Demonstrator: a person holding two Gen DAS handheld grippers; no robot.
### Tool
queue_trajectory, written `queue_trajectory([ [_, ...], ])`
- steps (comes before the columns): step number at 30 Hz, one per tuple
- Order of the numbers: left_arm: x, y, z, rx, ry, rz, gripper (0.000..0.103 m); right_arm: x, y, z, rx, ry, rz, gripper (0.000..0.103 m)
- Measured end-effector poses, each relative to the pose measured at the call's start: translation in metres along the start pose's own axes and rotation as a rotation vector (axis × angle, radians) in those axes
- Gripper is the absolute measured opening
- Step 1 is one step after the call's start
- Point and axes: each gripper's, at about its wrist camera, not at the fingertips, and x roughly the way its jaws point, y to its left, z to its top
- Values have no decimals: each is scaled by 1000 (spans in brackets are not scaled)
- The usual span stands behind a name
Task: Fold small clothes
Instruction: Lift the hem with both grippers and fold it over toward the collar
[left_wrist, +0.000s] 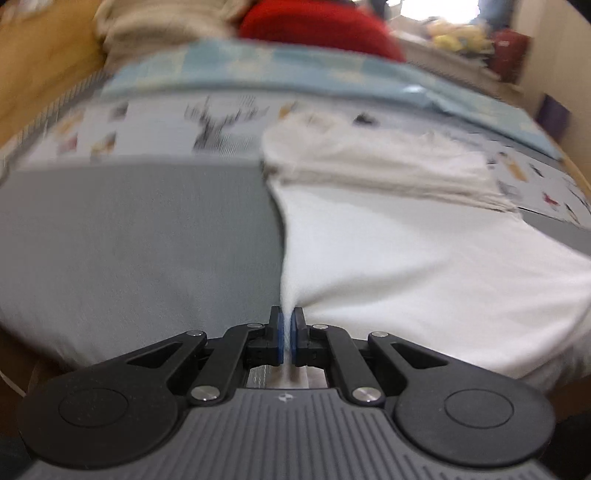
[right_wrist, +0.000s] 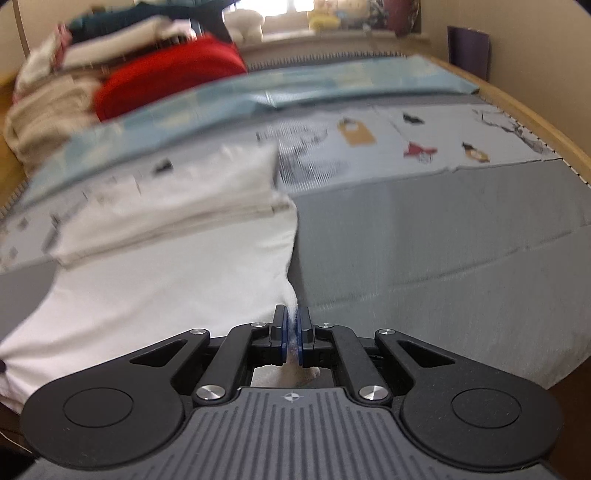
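A white garment (left_wrist: 424, 258) lies spread on a grey mat (left_wrist: 129, 240). My left gripper (left_wrist: 287, 332) is shut on the garment's near left corner, and the cloth pulls up into a peak between the blue pads. In the right wrist view the same white garment (right_wrist: 166, 277) lies to the left, and my right gripper (right_wrist: 293, 332) is shut on its near right corner. A stack of folded cream clothes (left_wrist: 369, 162) sits at the garment's far edge; it also shows in the right wrist view (right_wrist: 177, 199).
Behind the stack lie a printed sheet (right_wrist: 424, 147) and a light blue cloth (right_wrist: 295, 88). A red garment (right_wrist: 173, 74) and a heap of pale clothes (right_wrist: 44, 110) sit at the back. A wooden edge (right_wrist: 535, 122) bounds the right side.
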Motion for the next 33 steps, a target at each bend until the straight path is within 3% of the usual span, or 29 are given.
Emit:
queue_trajectory([
  [4, -56, -8, -6, 75, -96, -27, 3, -40, -9, 2, 11, -55, 51, 4],
  [9, -110, 3, -32, 27, -139, -42, 3, -108, -26, -13, 62, -128, 118, 3],
  [12, -117, 5, -41, -6, -121, -44, 3, -144, -37, -26, 106, -199, 153, 3],
  [15, -109, 5, -28, -7, -119, -34, 3, -151, -43, -30, 164, -250, 159, 3],
  [19, -78, 7, 25, 15, -129, -6, 3, -125, -33, -9, 140, -276, 126, 3],
  [25, 3, 13, 110, 45, -112, -19, 3, -52, -18, 63, 85, -281, 66, 3],
  [29, 61, 17, 116, 2, -62, -20, 3, 14, -10, 97, 23, -214, 0, 3],
  [31, 88, 20, 109, -42, 32, -14, 3, 44, -3, 102, 5, -164, -38, 3],
  [33, 101, 22, 113, -70, 49, -11, 3, 67, 4, 102, -3, -104, -64, 3],
])
